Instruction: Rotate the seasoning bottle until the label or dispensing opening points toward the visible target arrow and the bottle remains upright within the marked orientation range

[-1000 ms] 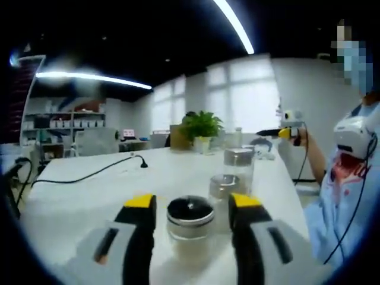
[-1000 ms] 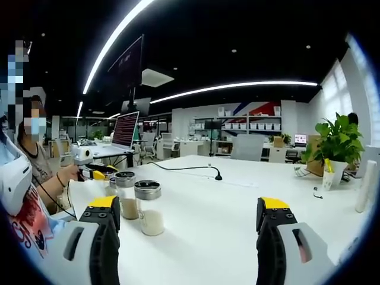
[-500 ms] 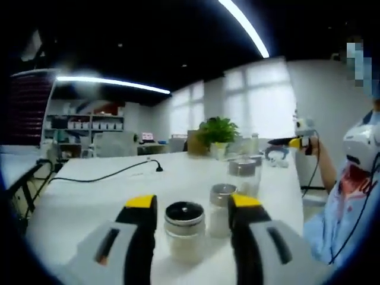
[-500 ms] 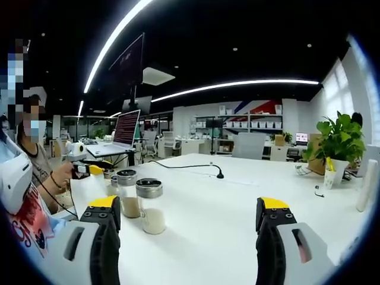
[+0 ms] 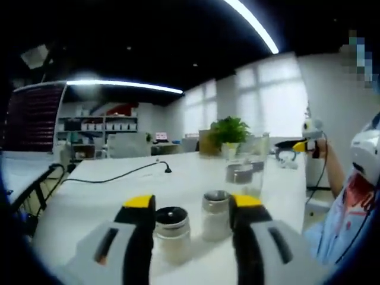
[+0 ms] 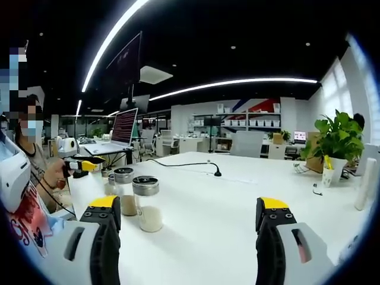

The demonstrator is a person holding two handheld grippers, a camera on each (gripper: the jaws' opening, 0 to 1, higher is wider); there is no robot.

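Left gripper (image 5: 191, 208) jaws spread, seasoning bottle (image 5: 171, 233) upright between them lower centre; right gripper (image 6: 190, 214) jaws spread over white desk (image 6: 208, 202).

You cannot read a label or opening direction on the clear silver-capped seasoning bottle (image 5: 171, 233); it is blurred, its base hidden behind your left gripper (image 5: 193, 205).
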